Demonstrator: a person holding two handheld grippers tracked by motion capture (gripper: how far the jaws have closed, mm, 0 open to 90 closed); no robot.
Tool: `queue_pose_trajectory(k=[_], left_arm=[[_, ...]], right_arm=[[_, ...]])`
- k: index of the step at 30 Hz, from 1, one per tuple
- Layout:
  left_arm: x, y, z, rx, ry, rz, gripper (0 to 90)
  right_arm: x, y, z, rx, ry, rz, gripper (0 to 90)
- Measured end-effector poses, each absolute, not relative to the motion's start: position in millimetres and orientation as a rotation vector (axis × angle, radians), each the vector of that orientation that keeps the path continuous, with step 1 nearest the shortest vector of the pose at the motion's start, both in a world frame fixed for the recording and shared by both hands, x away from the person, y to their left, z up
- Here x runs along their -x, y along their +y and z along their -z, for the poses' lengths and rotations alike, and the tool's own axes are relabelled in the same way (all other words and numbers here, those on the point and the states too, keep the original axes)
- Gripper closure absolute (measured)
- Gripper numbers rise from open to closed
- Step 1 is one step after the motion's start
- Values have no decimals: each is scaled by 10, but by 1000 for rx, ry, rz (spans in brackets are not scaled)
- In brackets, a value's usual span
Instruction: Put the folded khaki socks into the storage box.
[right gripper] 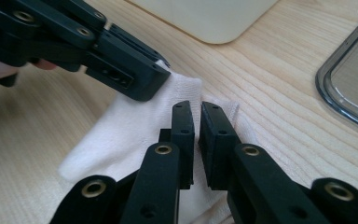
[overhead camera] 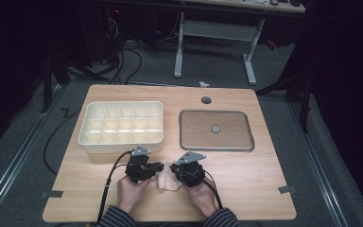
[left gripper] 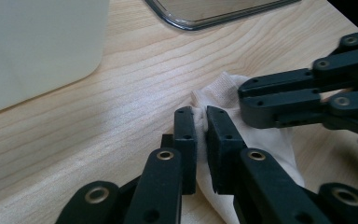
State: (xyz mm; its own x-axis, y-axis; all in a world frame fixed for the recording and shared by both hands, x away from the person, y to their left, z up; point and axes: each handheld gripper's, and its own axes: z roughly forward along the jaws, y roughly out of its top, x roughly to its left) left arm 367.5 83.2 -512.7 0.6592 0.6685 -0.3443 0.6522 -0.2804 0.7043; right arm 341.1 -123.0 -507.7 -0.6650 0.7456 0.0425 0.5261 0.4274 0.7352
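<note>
White cloth lies crumpled on the desk near its front edge, betw. both tools and partly hidden under them. Left tool pinches a fold, jaws nearly together. Right tool grips the cloth too (jaws narrow). Divided bin and tray sit behind, cut off in the gripper views.

white divider box sits just past the left gripper on the table, clear lid beyond the right gripper
</note>
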Motion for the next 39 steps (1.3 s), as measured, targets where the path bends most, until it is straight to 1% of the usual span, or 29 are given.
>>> queue_pose_trajectory(k=[21,39], left_arm=[[-3612,875,5058,-1937,992,-11,834],[-3582,1005,5033,-1907,972,-10,836]], right_arm=[[-3461,-1186,5179,-1120,2424,-1027,837],[-3472,-993,5183,-1067,2473,-1048,837]])
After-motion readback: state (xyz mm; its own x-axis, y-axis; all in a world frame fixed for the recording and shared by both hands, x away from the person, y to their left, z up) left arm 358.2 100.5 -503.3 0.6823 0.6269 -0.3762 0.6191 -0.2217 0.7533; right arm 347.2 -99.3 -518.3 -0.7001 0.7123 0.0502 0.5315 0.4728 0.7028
